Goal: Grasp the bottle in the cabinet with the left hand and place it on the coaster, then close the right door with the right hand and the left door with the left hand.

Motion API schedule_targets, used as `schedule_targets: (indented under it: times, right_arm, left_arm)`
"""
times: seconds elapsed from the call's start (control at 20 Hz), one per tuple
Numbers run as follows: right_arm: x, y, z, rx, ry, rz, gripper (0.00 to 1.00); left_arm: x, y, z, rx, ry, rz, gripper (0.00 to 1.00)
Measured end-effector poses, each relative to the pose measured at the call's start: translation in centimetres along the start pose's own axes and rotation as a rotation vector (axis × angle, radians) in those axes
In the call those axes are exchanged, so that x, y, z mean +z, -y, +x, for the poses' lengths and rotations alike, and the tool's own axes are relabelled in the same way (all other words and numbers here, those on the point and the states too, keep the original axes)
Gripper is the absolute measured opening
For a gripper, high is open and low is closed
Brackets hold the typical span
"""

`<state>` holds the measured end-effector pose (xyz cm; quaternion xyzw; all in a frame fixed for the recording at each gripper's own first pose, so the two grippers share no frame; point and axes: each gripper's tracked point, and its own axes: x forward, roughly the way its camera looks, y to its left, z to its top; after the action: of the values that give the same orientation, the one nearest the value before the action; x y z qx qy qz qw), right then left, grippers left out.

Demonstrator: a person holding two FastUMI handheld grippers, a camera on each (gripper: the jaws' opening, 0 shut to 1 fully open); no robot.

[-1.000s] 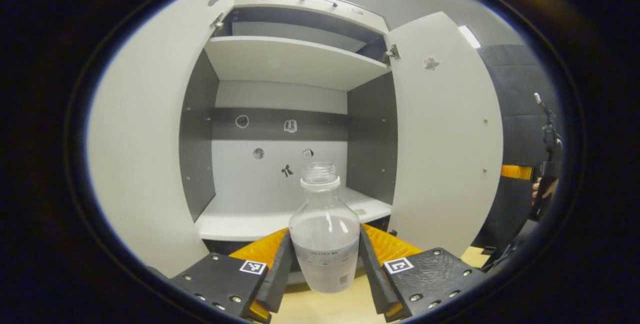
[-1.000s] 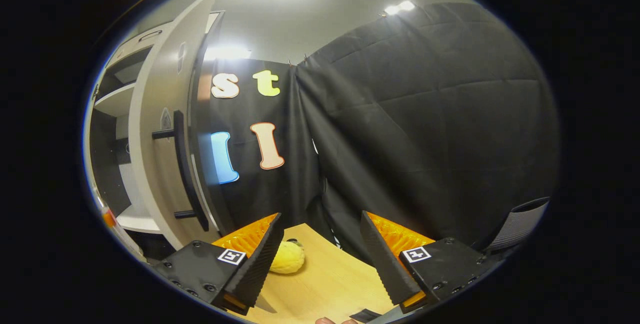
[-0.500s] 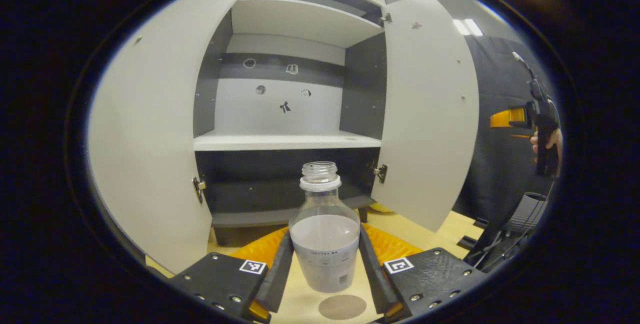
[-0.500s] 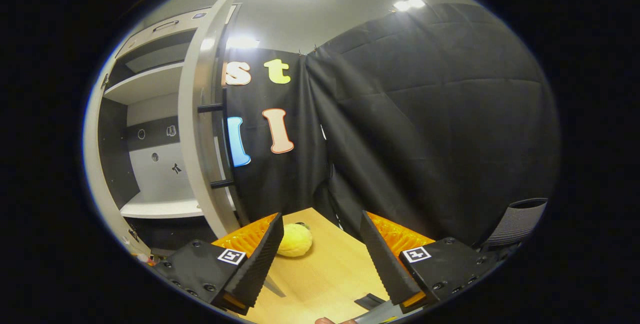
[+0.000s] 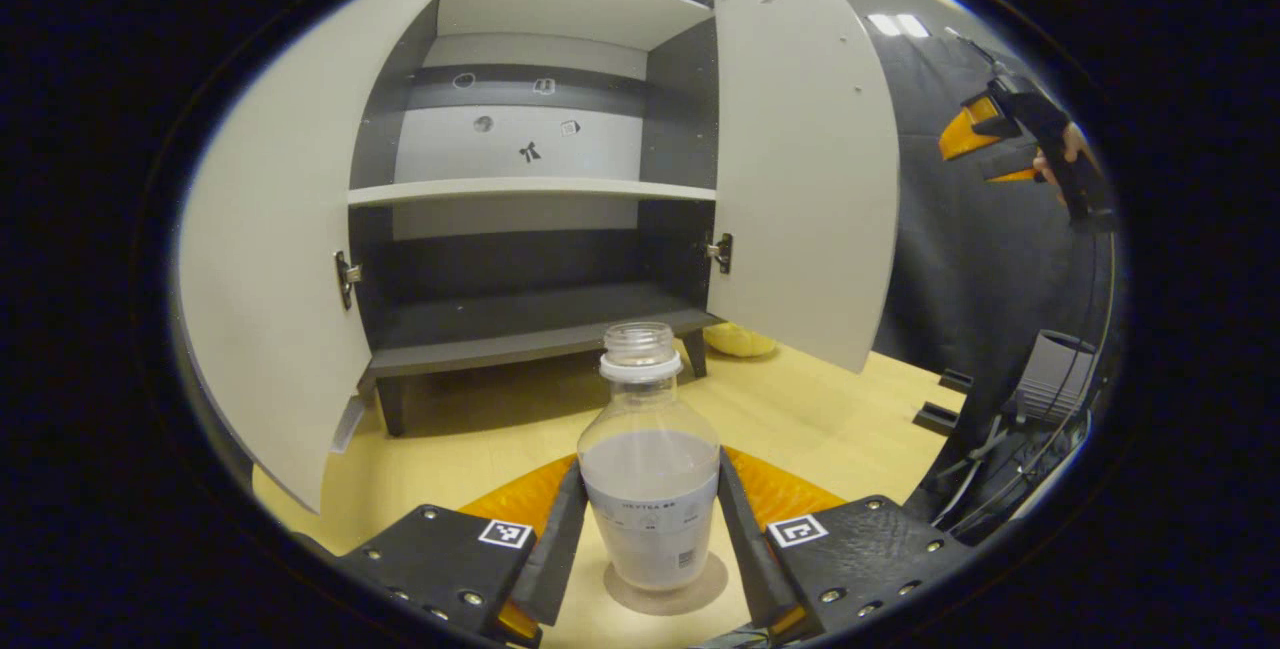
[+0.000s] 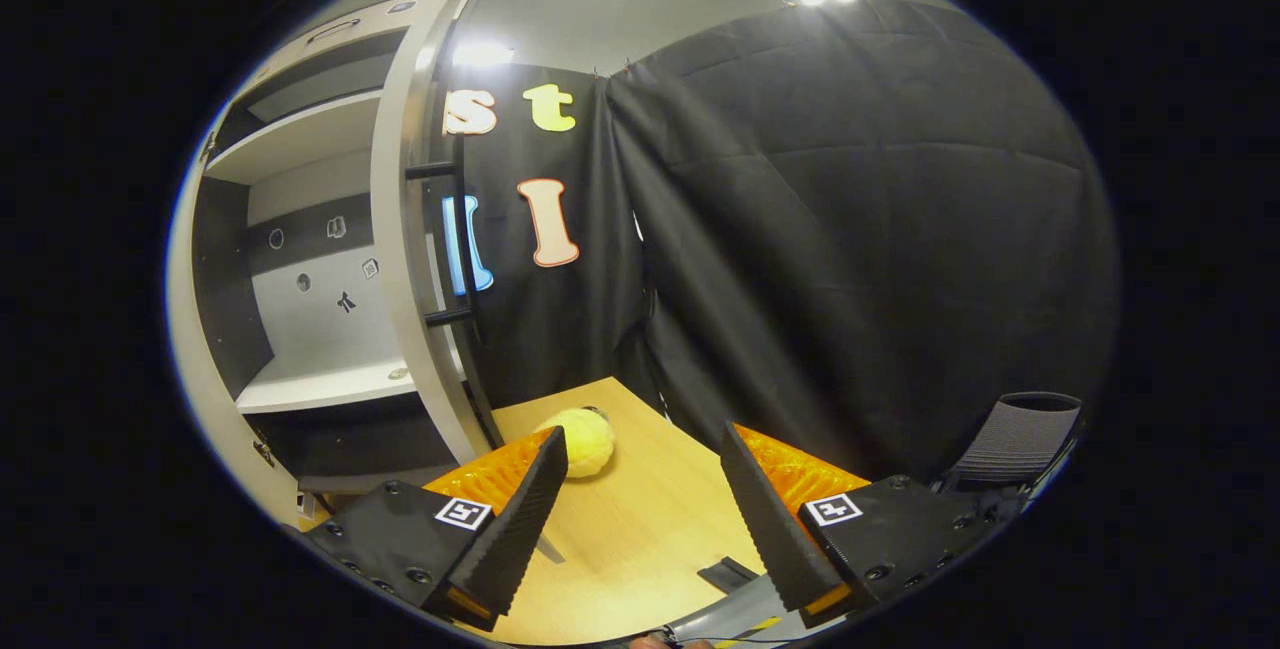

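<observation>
left tongs grip bottle — on coaster

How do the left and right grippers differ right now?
The left gripper is shut on the bottle, a finger on each side; the right gripper is open and holds nothing. The left gripper sits low, with the bottle's base over the coaster on the table; the right gripper, seen from the left gripper view, is held high beside the right door. Both face the open cabinet.
</observation>
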<state>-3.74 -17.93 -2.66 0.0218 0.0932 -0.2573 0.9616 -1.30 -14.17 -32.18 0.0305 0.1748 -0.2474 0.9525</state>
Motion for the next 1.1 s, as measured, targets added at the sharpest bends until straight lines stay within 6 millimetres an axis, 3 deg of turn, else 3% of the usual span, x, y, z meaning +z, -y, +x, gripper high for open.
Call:
schedule_targets:
  times: [0.3,0.8,0.95,1.05,1.1]
  right_arm:
    - [-1.5,0.0,-0.6,-0.019,-0.055,0.030,0.98]
    - [-2.6,1.2,-1.0,-0.058,-0.070,0.070,0.98]
    - [-3.0,1.1,-0.9,-0.056,-0.085,0.103,0.98]
    - [-3.1,1.2,-0.3,-0.051,-0.088,0.129,0.98]
    - [-3.2,1.2,0.1,-0.048,-0.093,0.145,0.98]
  left_arm:
    - [-2.9,1.0,0.7,-0.041,-0.003,0.054,0.70]
    - [-3.5,1.2,0.7,-0.042,-0.037,0.047,0.72]
    - [-2.4,0.8,-0.5,-0.041,-0.033,0.037,0.95]
    - [-0.6,0.6,-0.9,-0.044,-0.023,0.044,0.95]
    - [0.5,0.7,-1.2,-0.049,-0.015,0.046,1.00]
